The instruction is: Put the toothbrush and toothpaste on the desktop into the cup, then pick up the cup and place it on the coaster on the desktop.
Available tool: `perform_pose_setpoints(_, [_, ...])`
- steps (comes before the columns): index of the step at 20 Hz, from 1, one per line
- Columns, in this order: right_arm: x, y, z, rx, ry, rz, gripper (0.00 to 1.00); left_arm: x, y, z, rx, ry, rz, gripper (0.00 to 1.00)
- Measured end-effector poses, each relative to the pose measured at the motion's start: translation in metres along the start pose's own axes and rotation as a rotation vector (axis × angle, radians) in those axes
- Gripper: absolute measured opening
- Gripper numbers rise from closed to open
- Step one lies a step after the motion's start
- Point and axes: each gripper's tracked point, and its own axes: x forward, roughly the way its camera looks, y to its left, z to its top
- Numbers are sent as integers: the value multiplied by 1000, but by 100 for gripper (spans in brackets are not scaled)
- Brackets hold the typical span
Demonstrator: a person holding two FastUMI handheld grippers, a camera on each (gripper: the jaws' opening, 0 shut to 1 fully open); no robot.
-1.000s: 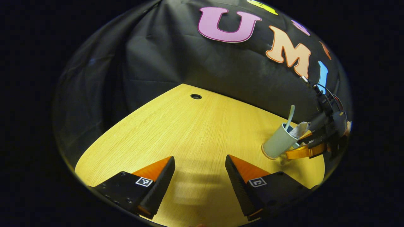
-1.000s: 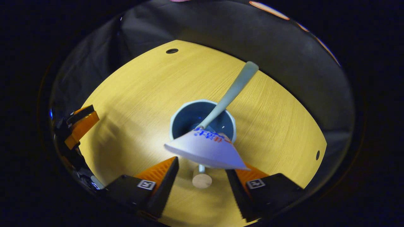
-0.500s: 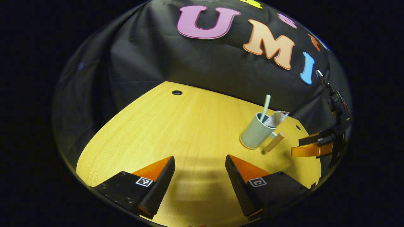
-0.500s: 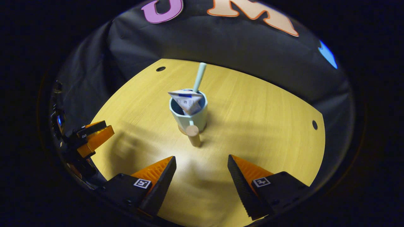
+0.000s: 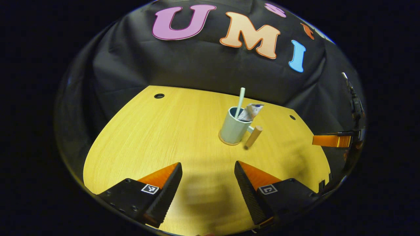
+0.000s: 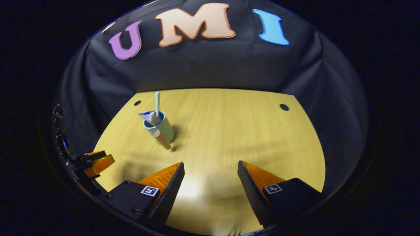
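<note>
Desk (image 5: 170, 131) light wood grain, matt. Cup (image 5: 232, 128) smooth, matt glaze, wooden handle (image 5: 253, 136). Toothpaste (image 5: 250, 111) tube crinkled, slightly glossy. Wall cloth (image 6: 203, 65) matt.

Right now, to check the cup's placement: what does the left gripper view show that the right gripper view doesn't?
Left gripper view: the right gripper at the right edge and the coaster rim under the cup. Right gripper view: the left gripper at the left edge and the cup's wooden handle end-on. Both: the cup upright, toothbrush and toothpaste inside; jaws open, empty.
</note>
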Motion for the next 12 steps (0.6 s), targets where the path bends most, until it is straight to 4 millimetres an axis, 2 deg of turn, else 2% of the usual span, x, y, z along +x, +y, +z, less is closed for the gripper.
perform_pose_setpoints(1, [-8,-8,4,33,-31,-11,97,-1,-6,3,5,-1,-8,93])
perform_pose_setpoints(6, [-45,-46,18,166,-161,-48,100,-4,-33,13,26,-9,-56,93])
perform_pose_setpoints(7, [-50,-52,20,184,-180,-56,97,-5,-37,14,32,-7,-63,93])
perform_pose_setpoints(9, [-57,-62,21,215,-214,-73,100,-6,-43,20,52,-18,-72,94])
perform_pose_setpoints(10, [-62,-67,21,226,-218,-82,96,-6,-46,23,63,-24,-78,93])
perform_pose_setpoints(12, [-70,-73,18,239,-226,-98,100,-8,-50,26,83,-33,-91,94])
